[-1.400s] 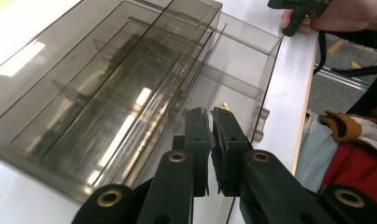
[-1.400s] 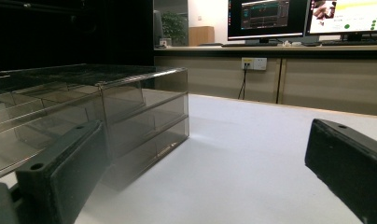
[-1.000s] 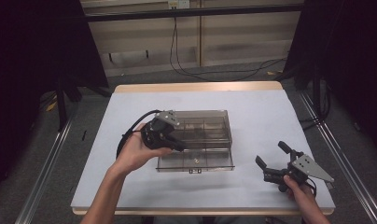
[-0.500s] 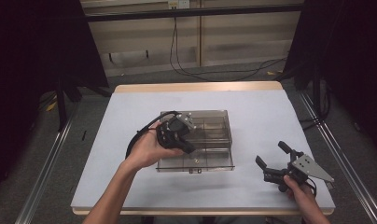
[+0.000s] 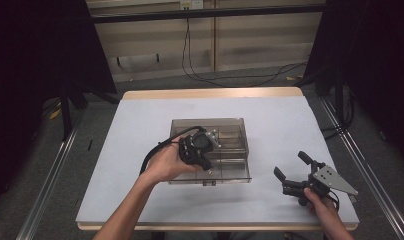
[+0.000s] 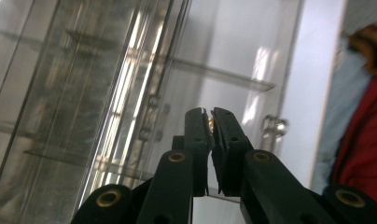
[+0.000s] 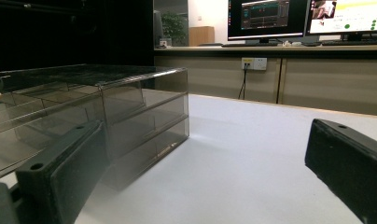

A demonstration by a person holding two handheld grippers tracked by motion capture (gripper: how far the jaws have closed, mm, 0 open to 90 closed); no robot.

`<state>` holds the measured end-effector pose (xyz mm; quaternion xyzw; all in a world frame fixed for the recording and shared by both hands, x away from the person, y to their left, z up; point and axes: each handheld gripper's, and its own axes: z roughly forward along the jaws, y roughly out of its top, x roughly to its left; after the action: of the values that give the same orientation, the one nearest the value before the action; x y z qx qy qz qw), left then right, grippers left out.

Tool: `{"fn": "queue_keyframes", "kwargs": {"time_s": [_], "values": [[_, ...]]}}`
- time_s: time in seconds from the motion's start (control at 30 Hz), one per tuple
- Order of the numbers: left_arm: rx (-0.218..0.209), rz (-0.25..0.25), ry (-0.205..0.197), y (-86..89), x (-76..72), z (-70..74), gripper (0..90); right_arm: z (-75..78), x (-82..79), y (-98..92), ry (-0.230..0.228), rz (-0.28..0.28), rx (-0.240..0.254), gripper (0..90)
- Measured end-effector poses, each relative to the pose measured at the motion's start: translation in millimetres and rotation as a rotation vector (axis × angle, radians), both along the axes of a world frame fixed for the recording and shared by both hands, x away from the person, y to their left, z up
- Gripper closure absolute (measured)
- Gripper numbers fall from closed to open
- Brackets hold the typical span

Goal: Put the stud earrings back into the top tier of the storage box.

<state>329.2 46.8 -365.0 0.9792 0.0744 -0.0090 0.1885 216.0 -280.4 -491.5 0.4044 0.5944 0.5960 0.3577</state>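
A smoky clear plastic drawer box (image 5: 230, 131) stands in the middle of the white table (image 5: 140, 125). My left gripper (image 5: 207, 166) is held over its front left part, jaws tilted down toward the box top. In the left gripper view the box (image 6: 84, 93) lies close under my left gripper (image 6: 211, 116), whose jaws are shut, with a tiny brass glint between the tips. A small clear knob (image 6: 274, 126) sits on the box front. My right gripper (image 5: 291, 165) rests at the front right of the table, open, and faces the box (image 7: 130, 107) with nothing in my right gripper (image 7: 205, 140).
A black cable (image 5: 152, 156) loops from the left gripper across the table to the left of the box. Behind the table are a cabinet wall (image 5: 250, 45) and floor cables. Monitors (image 7: 270, 18) stand on a far desk.
The left hand has carried its gripper rightward and lower, from the box's left edge to over its front part. The right gripper has stayed put.
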Motion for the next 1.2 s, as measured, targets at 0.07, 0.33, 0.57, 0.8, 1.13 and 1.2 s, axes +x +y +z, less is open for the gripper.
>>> {"fn": "queue_keyframes", "kwargs": {"time_s": [0.07, 0.33, 0.57, 0.8, 1.13, 1.2], "values": [[0.011, -0.009, 0.008, -1.8, 0.7, -2.4, 85.1, 0.0, 0.0, 0.1, -0.001, 0.000, -0.001, 0.0], [0.010, 0.002, 0.018, -2.5, 1.5, -7.6, 84.6, 0.0, -0.1, -0.1, -0.001, 0.001, 0.000, 0.0], [-0.025, 0.020, 0.018, 4.2, 3.7, -6.0, 82.3, 0.0, -0.1, 0.1, -0.001, 0.000, -0.001, 0.0], [-0.119, 0.051, 0.017, 18.6, 4.4, 6.1, 80.2, 0.0, -0.1, 0.0, -0.001, 0.000, 0.000, 0.0], [-0.283, 0.154, -0.007, 56.3, 5.0, 7.5, 59.6, 0.0, -0.1, 0.1, -0.001, -0.001, -0.002, 0.0], [-0.338, 0.148, 0.005, 64.2, 3.9, 8.3, 54.0, 0.0, 0.0, 0.1, 0.000, -0.001, -0.001, 0.0]]}}
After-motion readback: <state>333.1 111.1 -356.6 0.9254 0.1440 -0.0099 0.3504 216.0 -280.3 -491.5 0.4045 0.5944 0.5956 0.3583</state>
